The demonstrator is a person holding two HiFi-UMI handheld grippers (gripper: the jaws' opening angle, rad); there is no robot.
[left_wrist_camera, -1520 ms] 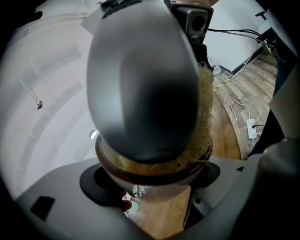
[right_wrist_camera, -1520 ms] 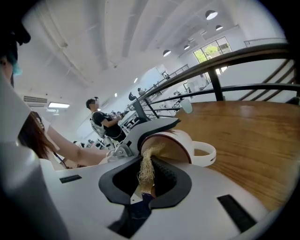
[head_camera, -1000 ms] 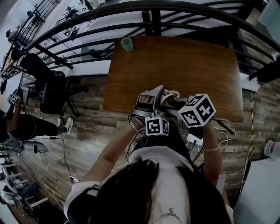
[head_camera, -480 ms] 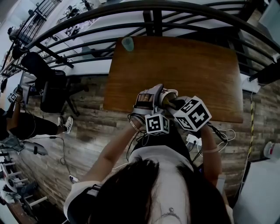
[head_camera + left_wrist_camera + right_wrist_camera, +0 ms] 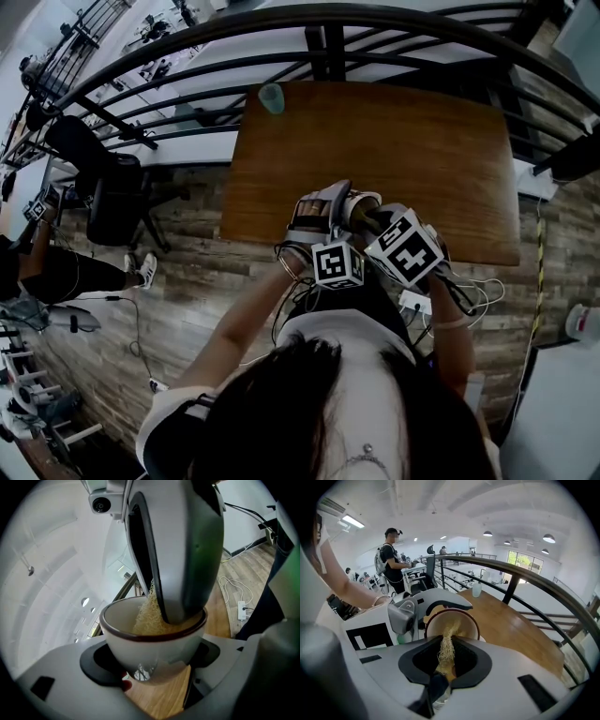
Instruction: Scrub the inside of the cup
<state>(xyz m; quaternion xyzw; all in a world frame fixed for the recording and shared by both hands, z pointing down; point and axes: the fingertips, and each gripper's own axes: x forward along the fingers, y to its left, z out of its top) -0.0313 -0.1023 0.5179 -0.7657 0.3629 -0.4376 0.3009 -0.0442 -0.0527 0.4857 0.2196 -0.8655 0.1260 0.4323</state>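
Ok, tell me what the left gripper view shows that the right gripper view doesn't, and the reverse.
Only the left gripper view: the cup's outer wall seated between the left gripper's jaws, and a power strip on the floor.

Only the right gripper view: the right gripper pinching the scrubber, plus the table, a pale tumbler at its far end, and a standing person.

Both: the dark-rimmed cup with the scrubber inside.

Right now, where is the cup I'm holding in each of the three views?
Head view: cup just below centre, over the wooden table.
Left gripper view: cup centre, between the jaws; table beneath.
Right gripper view: cup centre, beyond the jaws; table right.
Shared landmark: the table.
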